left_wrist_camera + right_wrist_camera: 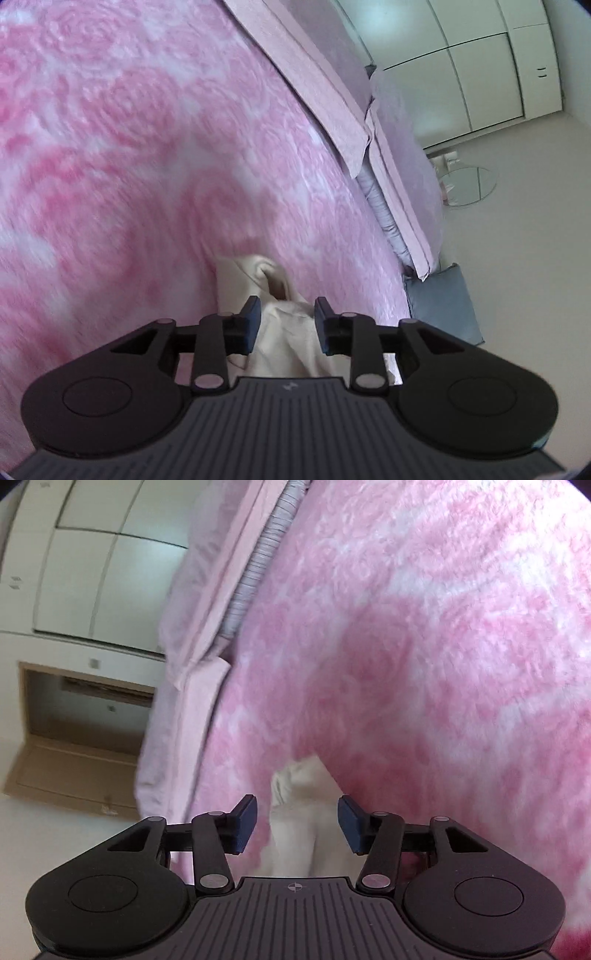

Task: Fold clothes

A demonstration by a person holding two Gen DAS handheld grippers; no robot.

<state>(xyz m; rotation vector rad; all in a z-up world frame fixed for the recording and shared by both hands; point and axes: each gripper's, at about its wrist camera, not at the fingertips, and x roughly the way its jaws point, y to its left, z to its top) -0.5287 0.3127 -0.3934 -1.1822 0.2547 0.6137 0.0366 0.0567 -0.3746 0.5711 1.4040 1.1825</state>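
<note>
**Hovering over a cream garment on the pink bed**

Hanging low over the bed, both tongs point down at the same cream garment [275, 328], which lies bunched on a fluffy pink blanket [129, 166] with a rose pattern.

The left tongs [287, 325] are tipped forward and rolled to one side, so the bed runs off at a slant in the left wrist view. Their two dark pads [251, 321] stand apart, with the cream cloth showing in the gap between them; nothing is pinched. A raised fold of the garment sits just beyond the tips.

The right tongs [297, 823] are angled much the same way, rolled the opposite direction. Their blue pads [351, 825] are spread wide, the garment [295, 812] lying below the gap, unclamped.

Farther off, pale pink bedding [332, 92] is stacked along the bed's edge, with a grey-blue cushion [443, 302] near it. White cupboard doors [480, 74] fill the far wall, and an open cardboard box [74, 738] stands on the floor to the left in the right wrist view. Both views are somewhat blurred.
</note>
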